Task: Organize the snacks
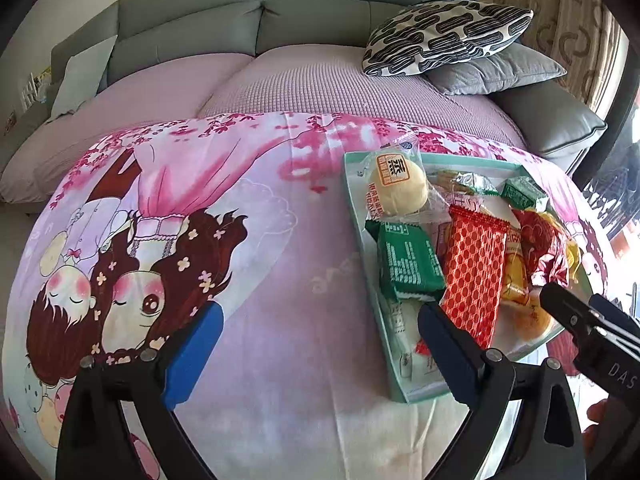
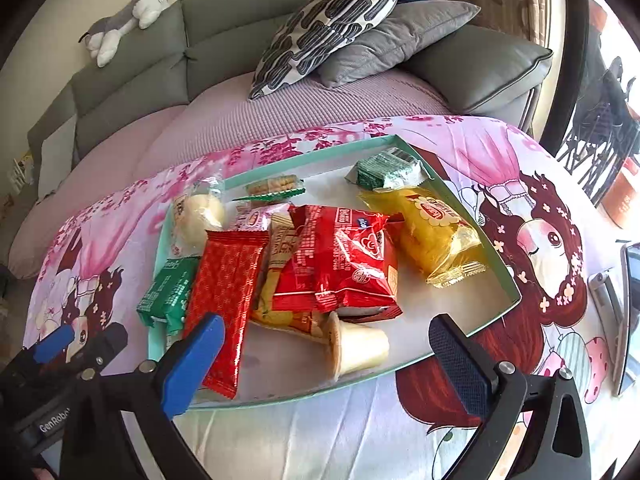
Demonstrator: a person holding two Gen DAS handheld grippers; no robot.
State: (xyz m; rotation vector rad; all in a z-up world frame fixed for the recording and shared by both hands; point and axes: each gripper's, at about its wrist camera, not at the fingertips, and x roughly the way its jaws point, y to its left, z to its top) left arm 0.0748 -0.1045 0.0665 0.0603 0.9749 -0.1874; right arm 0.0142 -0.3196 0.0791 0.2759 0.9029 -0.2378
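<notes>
A shallow teal-rimmed tray (image 2: 320, 152) (image 1: 348, 184) lies on the cartoon-print cloth and holds several wrapped snacks. Among them are a round bun (image 2: 200, 216), a green packet (image 2: 168, 292), a long red patterned packet (image 2: 228, 292), a red bag (image 2: 340, 264), a yellow bag (image 2: 436, 232) and a jelly cup (image 2: 360, 348) on its side. My right gripper (image 2: 328, 326) stands open above the tray's near edge, with the jelly cup below the gap and untouched. My left gripper (image 1: 320, 320) is open over the cloth, its right finger above the tray's left rim, holding nothing.
The cloth (image 1: 260, 280) covers a table in front of a grey sofa (image 1: 240, 20) with a patterned pillow (image 2: 332, 20) and a grey one. A plush toy (image 2: 128, 16) lies on the sofa back. A phone-like device (image 2: 624, 320) rests at the cloth's right edge.
</notes>
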